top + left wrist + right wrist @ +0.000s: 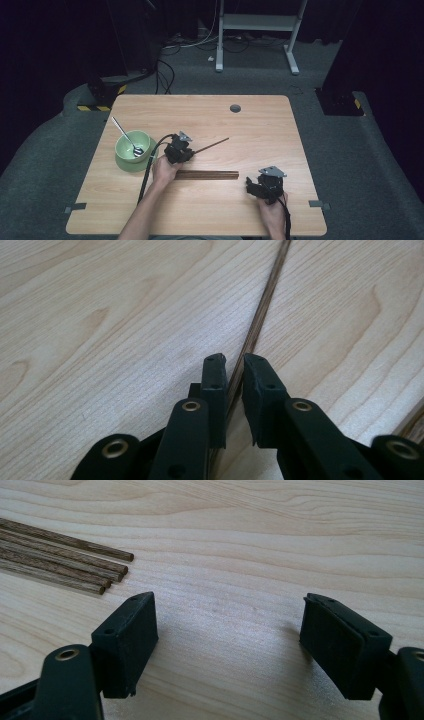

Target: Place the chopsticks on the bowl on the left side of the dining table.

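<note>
Left of centre in the high view, the left gripper [192, 151] is pinching one dark chopstick [212, 145] between narrowed jaws, apparently lifting it away from the bundle [207, 174] below, while the right gripper [251, 188] is waiting wide open at lower right.

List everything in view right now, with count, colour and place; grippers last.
table: one, light wood, centre.
bowl: one, green, on a green saucer, table's left side.
spoon: one, silver, resting in the bowl.
held stick: one, dark brown, between the left gripper's jaws, pointing up and right.
stick bundle: four ends showing in the right gripper view, dark brown, lying on the table between the grippers.
desk frame: one, white, on the floor behind.
left gripper: black, closed on the held stick.
right gripper: black, open, right of the bundle.
</note>
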The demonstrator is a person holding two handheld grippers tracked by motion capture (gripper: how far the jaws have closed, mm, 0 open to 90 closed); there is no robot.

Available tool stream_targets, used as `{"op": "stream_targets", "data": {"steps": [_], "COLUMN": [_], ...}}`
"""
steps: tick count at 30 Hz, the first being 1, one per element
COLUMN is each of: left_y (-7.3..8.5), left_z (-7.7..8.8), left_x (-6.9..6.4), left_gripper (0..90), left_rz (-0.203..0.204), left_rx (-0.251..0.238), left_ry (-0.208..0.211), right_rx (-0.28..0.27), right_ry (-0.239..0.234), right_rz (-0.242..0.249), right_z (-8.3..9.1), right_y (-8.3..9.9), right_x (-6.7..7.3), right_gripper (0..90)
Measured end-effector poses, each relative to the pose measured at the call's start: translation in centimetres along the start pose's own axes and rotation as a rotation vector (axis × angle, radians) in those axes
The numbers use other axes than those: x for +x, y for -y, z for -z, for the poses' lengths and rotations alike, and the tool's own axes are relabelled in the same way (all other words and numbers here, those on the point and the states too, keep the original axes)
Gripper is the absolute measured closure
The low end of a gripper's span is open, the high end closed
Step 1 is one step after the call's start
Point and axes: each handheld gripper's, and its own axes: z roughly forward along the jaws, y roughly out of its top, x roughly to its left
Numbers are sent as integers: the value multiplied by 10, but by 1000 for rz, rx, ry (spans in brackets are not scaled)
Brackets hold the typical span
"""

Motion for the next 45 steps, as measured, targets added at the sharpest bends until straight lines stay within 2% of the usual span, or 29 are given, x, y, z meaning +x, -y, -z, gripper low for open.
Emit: {"op": "stream_targets", "data": {"steps": [26, 33, 37, 45], "left_y": [6, 5, 6, 6], "left_z": [3, 3, 3, 8], "left_x": [12, 11, 13, 12], "left_gripper": [833, 835, 837, 838], "left_rz": [11, -15, 1, -20], "left_rx": [-13, -10, -15, -22], "left_ry": [-3, -6, 5, -2], "right_rx": [0, 0, 0, 0], "right_ry": [0, 0, 0, 1], "right_rz": [0, 1, 1, -2], "right_z": [0, 0, 0, 0], "right_y": [0, 0, 0, 0], "right_x": [0, 0, 0, 0], "right_gripper": [223, 223, 224, 225]}}
